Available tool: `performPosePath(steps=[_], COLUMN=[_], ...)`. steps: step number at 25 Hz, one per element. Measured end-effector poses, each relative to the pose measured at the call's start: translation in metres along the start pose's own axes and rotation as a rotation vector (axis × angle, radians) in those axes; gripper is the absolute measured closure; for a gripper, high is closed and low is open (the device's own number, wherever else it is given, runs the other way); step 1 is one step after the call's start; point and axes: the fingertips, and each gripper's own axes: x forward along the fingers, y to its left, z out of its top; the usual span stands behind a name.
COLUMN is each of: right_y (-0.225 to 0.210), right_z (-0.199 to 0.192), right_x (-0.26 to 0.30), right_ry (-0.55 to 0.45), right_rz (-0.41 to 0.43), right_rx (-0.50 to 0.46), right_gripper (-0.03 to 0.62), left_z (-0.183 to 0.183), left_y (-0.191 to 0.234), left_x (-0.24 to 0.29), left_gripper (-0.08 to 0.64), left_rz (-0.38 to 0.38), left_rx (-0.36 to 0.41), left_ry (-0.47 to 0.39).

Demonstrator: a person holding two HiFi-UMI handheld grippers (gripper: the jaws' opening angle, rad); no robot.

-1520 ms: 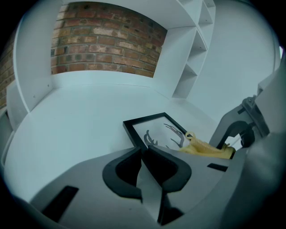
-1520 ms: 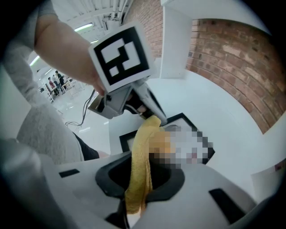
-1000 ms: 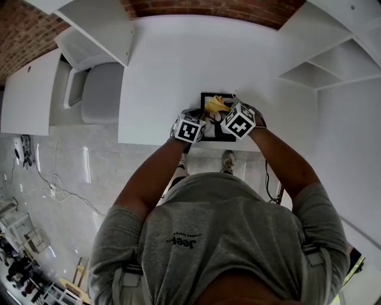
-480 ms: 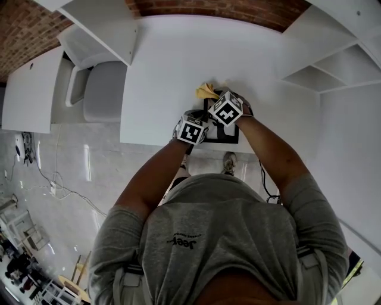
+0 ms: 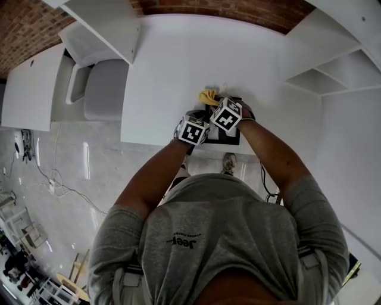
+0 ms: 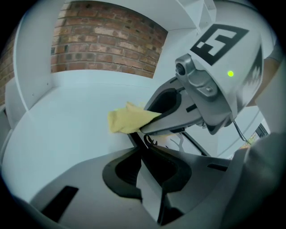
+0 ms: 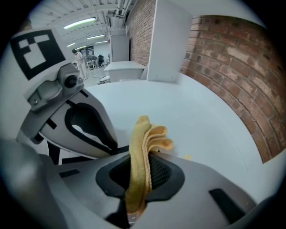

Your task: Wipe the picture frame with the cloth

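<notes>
Right gripper (image 7: 136, 175) is clenched on the yellow cloth (image 5: 208, 96), which has been drawn slightly nearer the person since half a second ago, at the far left corner of the black picture frame (image 5: 233, 134). The frame's near edge is clamped by the left gripper (image 6: 149, 185). "Jeep" is read on the grey T-shirt (image 5: 180, 241). A white table (image 5: 178, 59) is backed by a brick wall (image 5: 208, 7).

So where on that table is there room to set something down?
The white table is bare from the picture frame back to the brick wall, and leftward toward the grey chair. It is crowded only at the near edge, where the left tool, right tool and yellow cloth meet the frame.
</notes>
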Motion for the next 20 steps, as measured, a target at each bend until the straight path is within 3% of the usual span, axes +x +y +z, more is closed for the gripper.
performPosePath(steps=[7, 11, 17, 20], right_y=[0.041, 0.046, 0.031, 0.047], right_z=[-0.015, -0.019, -0.015, -0.021], right_x=[-0.011, -0.012, -0.041, -0.058], right_ry=[0.034, 0.030, -0.105, -0.195], right_rz=[0.139, 0.210, 0.121, 0.128], right_rx=[-0.017, 0.090, 0.122, 0.108], right_gripper=[0.534, 0.534, 0.534, 0.534], left_z=[-0.001, -0.001, 0.004, 0.004], left_y=[0.001, 0.001, 0.002, 0.001], left_x=[-0.001, 0.000, -0.002, -0.005], left_gripper=[0.495, 0.494, 0.494, 0.494], left_rz=[-0.006, -0.002, -0.022, -0.061], left_rx=[-0.010, -0.003, -0.043, -0.093], left_ry=[0.001, 0.002, -0.006, -0.001])
